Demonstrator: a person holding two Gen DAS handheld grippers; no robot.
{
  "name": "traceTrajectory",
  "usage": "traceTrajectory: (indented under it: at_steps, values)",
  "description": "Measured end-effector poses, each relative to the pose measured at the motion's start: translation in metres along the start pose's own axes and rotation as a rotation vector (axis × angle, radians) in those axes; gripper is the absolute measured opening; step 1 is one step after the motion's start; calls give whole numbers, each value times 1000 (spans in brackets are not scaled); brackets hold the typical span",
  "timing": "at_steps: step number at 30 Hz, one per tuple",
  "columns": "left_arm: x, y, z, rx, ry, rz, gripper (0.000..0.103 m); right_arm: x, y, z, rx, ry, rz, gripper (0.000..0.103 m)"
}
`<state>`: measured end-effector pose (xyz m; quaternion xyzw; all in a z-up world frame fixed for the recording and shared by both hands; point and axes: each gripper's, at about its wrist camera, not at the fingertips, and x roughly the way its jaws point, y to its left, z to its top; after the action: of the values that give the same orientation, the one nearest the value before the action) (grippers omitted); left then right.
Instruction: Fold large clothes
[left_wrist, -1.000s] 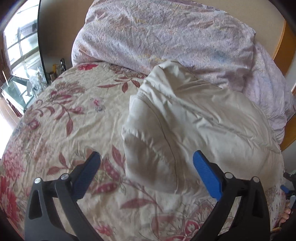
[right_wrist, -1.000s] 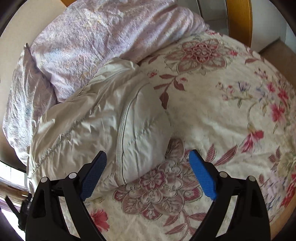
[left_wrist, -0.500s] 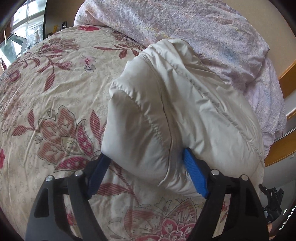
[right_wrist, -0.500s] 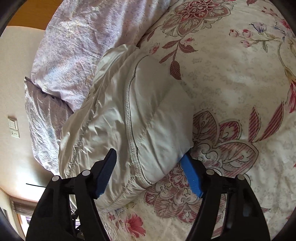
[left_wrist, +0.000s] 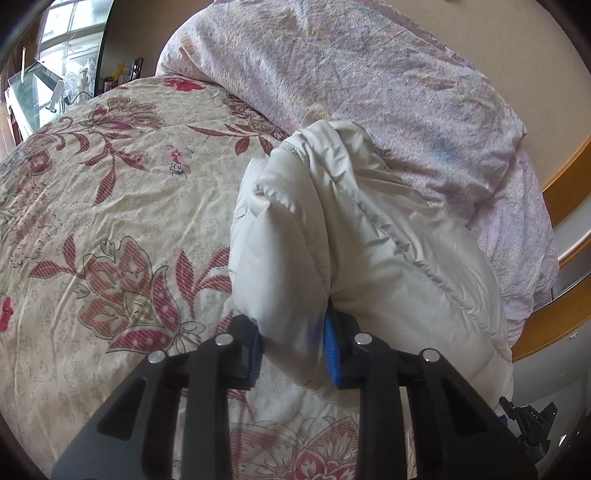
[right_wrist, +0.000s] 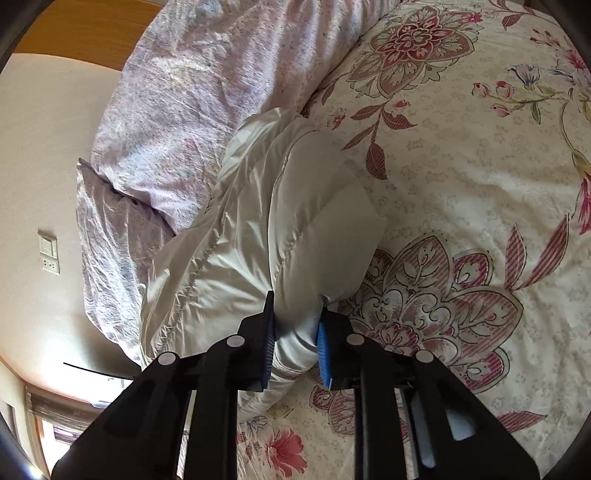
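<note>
A cream puffy down jacket (left_wrist: 351, 236) lies folded on the floral bedspread (left_wrist: 110, 221), against a pale purple duvet. My left gripper (left_wrist: 293, 352) is shut on the jacket's near edge, its blue pads (left_wrist: 331, 350) pinching the padded fabric. In the right wrist view the jacket (right_wrist: 258, 236) shows again, and my right gripper (right_wrist: 295, 341) is shut on another part of its near edge between blue pads (right_wrist: 323, 354). The cloth between the pads hides the fingertips' inner faces.
A crumpled pale purple duvet (left_wrist: 369, 85) is heaped at the bed's head, also in the right wrist view (right_wrist: 207, 85). A wooden bed frame (left_wrist: 569, 184) runs along the right. A wall with a switch plate (right_wrist: 48, 245) is at left. The bedspread (right_wrist: 480, 184) stretches to the right.
Both grippers moved forward onto the jacket's near edge and closed from wide open to pinching the fabric. The jacket's edge is bunched and slightly lifted.
</note>
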<state>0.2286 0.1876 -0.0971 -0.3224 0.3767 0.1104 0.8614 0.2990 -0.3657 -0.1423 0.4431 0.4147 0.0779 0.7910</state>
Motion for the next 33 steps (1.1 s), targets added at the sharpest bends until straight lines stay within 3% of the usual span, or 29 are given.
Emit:
traceTrajectory:
  at_steps: [6,11,17,19,21,23,25,31,33]
  values:
    - [-37,19,-14,10,9,-28,25,-27,-3,-26,-31,42,46,18]
    - [-74,50,-45,27,47,-34,25,-53,-24,-60,-57,118,65,18]
    - [-111,63,-76,53,48,-20,27,-85,-36,-95,-141,148,11,22]
    - [-113,63,-82,75,42,1,32,-92,-31,-99,-197,143,-62,31]
    - [-114,63,-85,93,30,29,38,-101,-23,-100,-257,103,-159,46]
    - [-114,62,-87,106,26,48,46,-116,-13,-101,-331,3,-263,50]
    - [-113,60,-89,129,19,66,61,-128,3,-102,-407,-96,-334,50]
    - [-113,58,-91,152,-2,106,78,-96,60,-118,-605,-76,-271,50]
    - [-115,57,-90,161,-16,115,80,-76,81,-128,-669,-56,-248,50]
